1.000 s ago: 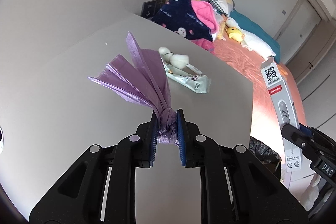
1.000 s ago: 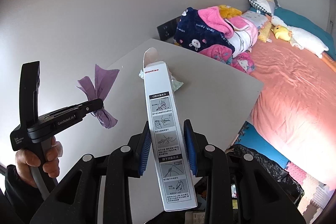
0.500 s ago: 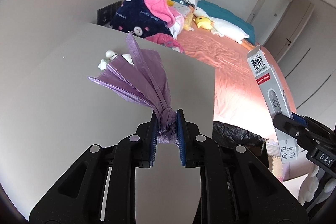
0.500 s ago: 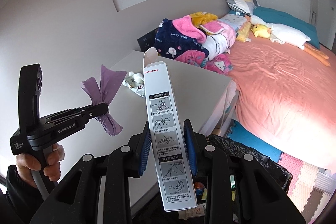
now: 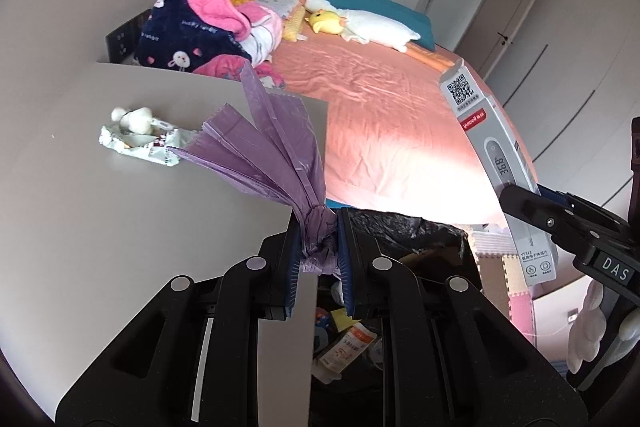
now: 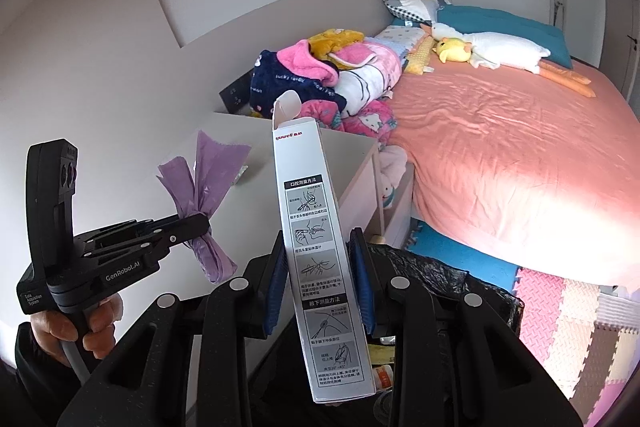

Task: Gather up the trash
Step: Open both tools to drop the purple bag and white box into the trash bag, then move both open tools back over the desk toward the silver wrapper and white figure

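Two full grips near the black bin (image 5: 416,227).
Your left gripper (image 5: 319,247) pinches purple plastic (image 5: 272,155), your right gripper (image 6: 320,283) clamps the thermometer box (image 6: 320,259); release early and either drops outside.

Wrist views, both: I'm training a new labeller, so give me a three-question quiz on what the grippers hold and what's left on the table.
1. True or false: the left gripper grips a purple bag.
2. The right gripper holds: A) thermometer box B) pillow C) plush duck
3. What trash lies on the table?

Key: 1 true; 2 A; 3 a crumpled wrapper with white cotton balls.
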`<state>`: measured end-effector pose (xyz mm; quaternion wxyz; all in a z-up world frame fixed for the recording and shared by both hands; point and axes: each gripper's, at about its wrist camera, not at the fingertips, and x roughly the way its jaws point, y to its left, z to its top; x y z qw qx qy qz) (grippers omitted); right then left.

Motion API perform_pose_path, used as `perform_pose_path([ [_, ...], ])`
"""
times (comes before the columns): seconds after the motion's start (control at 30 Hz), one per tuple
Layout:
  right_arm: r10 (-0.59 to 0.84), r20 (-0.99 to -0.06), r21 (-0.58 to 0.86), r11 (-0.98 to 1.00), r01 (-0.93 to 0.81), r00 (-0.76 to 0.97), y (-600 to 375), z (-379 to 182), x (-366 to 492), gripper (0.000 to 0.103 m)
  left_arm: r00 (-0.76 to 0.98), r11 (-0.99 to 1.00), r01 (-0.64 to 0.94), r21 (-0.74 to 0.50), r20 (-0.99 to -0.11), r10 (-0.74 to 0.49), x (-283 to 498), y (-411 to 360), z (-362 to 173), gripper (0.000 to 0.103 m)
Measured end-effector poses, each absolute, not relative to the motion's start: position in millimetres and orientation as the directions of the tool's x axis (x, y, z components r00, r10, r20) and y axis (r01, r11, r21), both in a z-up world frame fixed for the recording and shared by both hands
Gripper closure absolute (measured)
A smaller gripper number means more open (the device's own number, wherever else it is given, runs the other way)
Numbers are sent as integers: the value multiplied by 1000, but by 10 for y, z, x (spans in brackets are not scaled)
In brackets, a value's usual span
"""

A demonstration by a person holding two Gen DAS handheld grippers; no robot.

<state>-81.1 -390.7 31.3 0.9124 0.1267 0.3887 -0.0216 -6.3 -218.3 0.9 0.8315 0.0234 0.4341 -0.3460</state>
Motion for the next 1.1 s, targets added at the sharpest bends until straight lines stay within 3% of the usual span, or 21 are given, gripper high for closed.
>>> perform_pose_path([
  [0.6,-35,-718,223,935,277,695,-4447,445,-1261,70,155,505,828,-243,-767,-623,-596,-2800,-19,85],
  [0.63,-27,-722,226,935,273,692,-4465,444,-1279,62,115,462,851,-251,-768,-630,-635,-2820,-38,80],
  [0.67,-41,-721,222,932,287,692,-4482,452,-1304,38,110,441,866,-237,-770,-629,-687,-2839,-51,48],
  [0.7,-87,-710,207,922,326,699,-4500,474,-1349,28,136,447,871,-205,-774,-619,-728,-2846,-62,22],
  [0.73,-124,-690,200,914,352,713,-4526,499,-1403,23,166,454,874,-175,-771,-615,-759,-2843,-74,7],
  [1.1,-174,-662,217,886,409,729,-4714,521,-1524,23,188,544,812,-214,-785,-590,-520,-2735,-175,7],
])
